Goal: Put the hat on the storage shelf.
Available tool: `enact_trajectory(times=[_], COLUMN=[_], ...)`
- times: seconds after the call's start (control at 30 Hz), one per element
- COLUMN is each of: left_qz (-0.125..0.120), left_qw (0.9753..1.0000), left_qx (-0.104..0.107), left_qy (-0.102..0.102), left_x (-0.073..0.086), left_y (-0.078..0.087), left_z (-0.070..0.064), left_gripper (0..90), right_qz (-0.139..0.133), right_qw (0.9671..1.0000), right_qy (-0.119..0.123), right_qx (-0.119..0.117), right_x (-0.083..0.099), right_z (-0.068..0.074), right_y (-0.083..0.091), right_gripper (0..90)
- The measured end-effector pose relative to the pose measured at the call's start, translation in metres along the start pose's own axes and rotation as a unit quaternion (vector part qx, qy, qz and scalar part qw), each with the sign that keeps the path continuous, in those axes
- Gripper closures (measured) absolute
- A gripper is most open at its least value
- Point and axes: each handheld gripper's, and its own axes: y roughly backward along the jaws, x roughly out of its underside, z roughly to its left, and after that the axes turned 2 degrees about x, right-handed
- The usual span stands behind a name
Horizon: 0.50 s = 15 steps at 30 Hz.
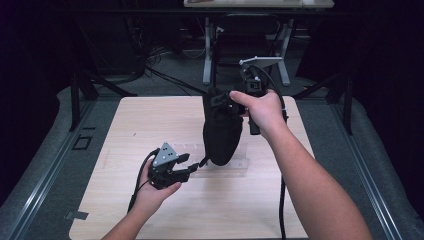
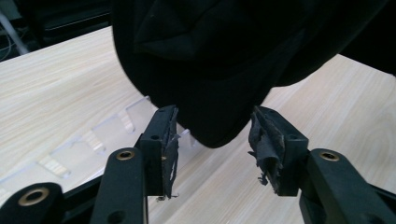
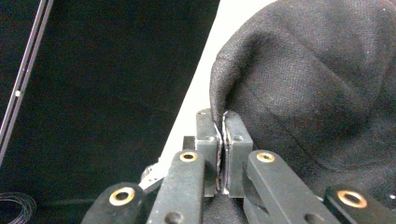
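A black cloth bag hangs over the middle of the wooden table, its rounded bottom close to the tabletop. My right gripper holds it up by the top edge; the right gripper view has the jaws pressed together on a fold of the black cloth. Low at the bag's left, my left gripper is open. In the left gripper view its worn pads stand either side of the bag's bottom tip, apart from it.
A clear plastic strip with slots lies flat on the table under the bag and shows again as the clear plastic strip. Table legs and cables stand on the dark floor beyond the far edge.
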Motion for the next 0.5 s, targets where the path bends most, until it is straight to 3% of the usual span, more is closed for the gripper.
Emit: enact_trajectory(times=[0.5], left_qz=[0.006], left_qw=[0.9998], left_qx=[0.004], left_qy=[-0.019], left_x=[-0.008], left_y=[-0.008], left_z=[-0.012], left_gripper=[63.3], right_qz=[-0.006], right_qw=[1.0], right_qy=[0.0], right_qx=[-0.002], right_x=[-0.001], right_z=[0.003], right_y=[-0.005], right_gripper=[87.1])
